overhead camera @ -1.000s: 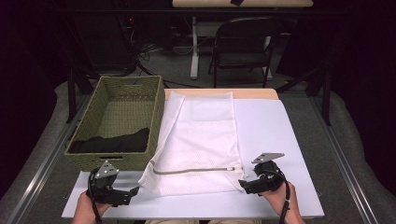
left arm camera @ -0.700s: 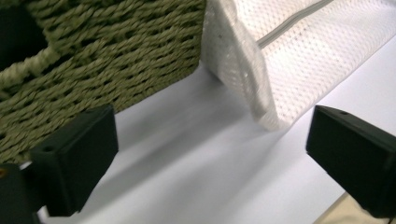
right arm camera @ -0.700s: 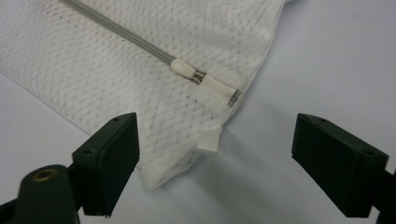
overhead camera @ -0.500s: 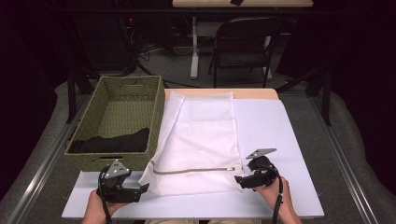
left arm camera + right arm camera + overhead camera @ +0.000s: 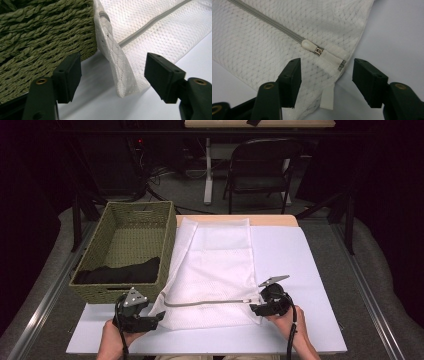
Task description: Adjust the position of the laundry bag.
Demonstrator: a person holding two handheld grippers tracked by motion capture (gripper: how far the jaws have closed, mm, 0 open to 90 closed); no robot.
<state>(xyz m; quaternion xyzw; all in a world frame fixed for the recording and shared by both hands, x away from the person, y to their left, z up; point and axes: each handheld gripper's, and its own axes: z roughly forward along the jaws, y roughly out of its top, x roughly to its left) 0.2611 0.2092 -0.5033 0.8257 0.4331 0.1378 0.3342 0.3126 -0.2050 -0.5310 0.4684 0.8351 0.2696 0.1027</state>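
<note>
Since the earlier frames, both claws have advanced onto the mesh laundry bag (image 5: 212,270) and their jaws have just been closing. Left claw (image 5: 150,319): jaws apart, bag's folded corner between them, ungripped. Right claw (image 5: 259,306): jaws apart, astride the zipper-pull (image 5: 308,45) corner. The white bag lies flat on the bench (image 5: 300,265), beside the wicker basket (image 5: 100,290).

Bright overhead light on table, dark bkgd, high view soft, close-ups sharp
</note>
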